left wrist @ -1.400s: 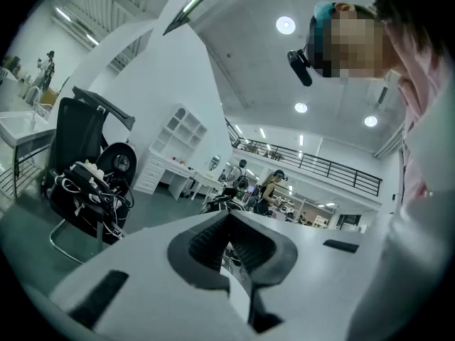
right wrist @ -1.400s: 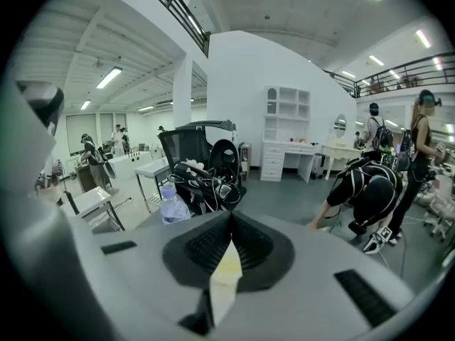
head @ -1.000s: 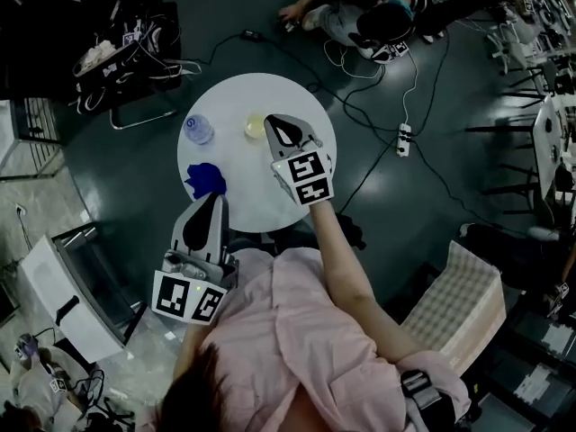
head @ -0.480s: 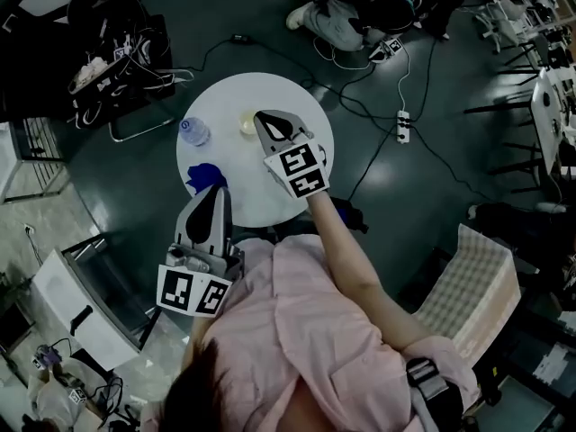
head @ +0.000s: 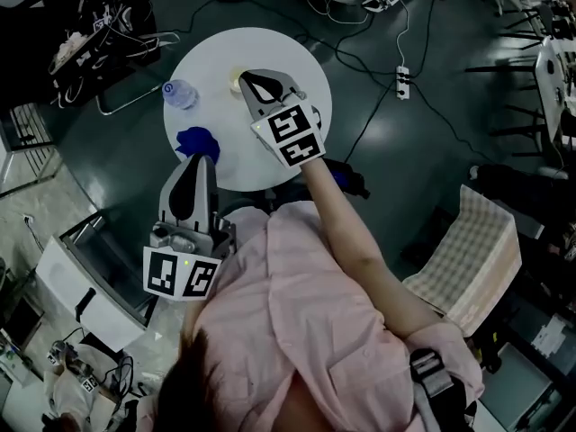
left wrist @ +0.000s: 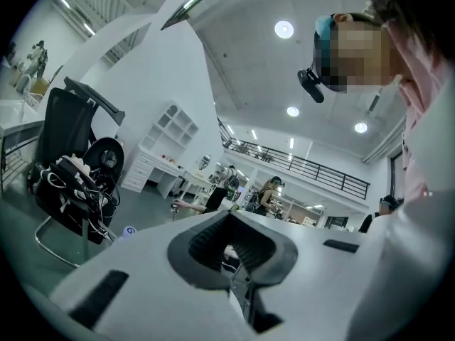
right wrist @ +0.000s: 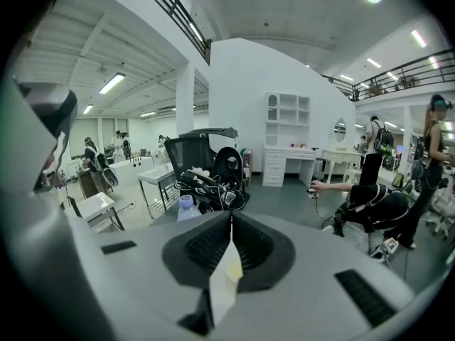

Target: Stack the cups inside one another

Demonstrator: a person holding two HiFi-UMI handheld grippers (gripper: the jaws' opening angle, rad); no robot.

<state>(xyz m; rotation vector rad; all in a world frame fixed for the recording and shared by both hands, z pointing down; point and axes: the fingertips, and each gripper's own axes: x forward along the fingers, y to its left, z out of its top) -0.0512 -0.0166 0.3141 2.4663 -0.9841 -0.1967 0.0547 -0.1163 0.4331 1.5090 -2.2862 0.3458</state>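
Left gripper [head: 202, 162]: jaws closed tip to tip, nothing held. It hangs at the table's [head: 301, 57] near edge, its tips partly covering the blue cup [head: 191, 138]. Bottle [head: 178, 93] near left rim. Right gripper [head: 245, 79]: jaws closed, empty. Pale yellow cup [head: 233, 82] just beside its tips, mostly hidden. Open table surface to the right.

Readable text: none in any view.
Left marker cube [head: 180, 275]: black-and-white squares only.
Right marker cube [head: 290, 133]: the same.
Bottle [head: 180, 93], left of right fingers [head: 264, 88]: cap mark illegible.
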